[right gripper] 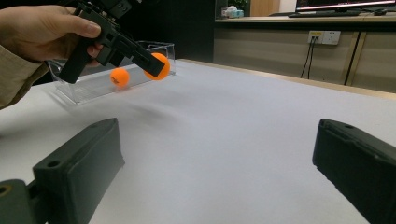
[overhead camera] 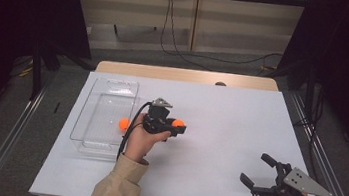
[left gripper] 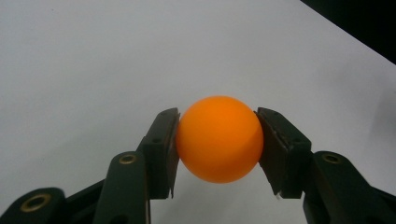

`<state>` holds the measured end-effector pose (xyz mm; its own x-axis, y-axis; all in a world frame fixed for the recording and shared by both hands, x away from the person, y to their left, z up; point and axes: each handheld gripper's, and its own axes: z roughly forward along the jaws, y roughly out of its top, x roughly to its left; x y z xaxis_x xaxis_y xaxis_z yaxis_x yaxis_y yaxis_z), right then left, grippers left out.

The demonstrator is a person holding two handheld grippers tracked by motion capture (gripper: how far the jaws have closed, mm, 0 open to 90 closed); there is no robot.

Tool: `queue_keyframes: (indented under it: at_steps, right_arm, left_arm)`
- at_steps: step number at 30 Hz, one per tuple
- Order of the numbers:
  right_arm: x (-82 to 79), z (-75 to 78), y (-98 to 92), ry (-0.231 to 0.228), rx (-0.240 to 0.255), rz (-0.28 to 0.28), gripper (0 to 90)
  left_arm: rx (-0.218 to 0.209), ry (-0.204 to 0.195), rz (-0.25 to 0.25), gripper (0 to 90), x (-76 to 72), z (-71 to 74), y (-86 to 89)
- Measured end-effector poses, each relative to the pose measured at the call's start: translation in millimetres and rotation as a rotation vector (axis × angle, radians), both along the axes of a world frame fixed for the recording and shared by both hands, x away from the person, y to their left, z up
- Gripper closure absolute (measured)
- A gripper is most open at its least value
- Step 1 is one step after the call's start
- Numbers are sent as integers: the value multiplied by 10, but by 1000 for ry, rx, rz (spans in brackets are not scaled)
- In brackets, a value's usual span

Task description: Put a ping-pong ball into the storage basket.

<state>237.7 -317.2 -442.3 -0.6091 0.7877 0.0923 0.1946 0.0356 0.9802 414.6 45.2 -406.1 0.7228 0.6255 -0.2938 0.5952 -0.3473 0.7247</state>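
Observation:
An orange ball (left gripper: 219, 138) is clamped between the two black jaws of my left gripper (overhead camera: 176, 126), which hangs above the white table just right of a clear plastic tray (overhead camera: 97, 84). The right gripper view shows the same held ball (right gripper: 158, 66) in that gripper. A second orange ball (overhead camera: 123, 124) lies inside the tray at its right wall, also visible as the ball in the tray (right gripper: 120, 77). My right gripper (overhead camera: 257, 169) rests low at the table's front right, jaws wide apart with nothing between them.
The white table surface (overhead camera: 230, 120) stretches between the two grippers. Black cables (overhead camera: 178, 48) run across the floor behind the table. Dark frames and curtains stand at both sides. A metal rail (overhead camera: 12, 133) runs along the left.

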Motion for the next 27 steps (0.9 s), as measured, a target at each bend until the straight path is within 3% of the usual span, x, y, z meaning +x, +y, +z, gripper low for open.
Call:
queue_keyframes:
  at_steps: [27]
  right_arm:
    - [1,-2,0,-2,-1,1,13]
  left_arm:
    - [-9,1,30,510,17,53,132]
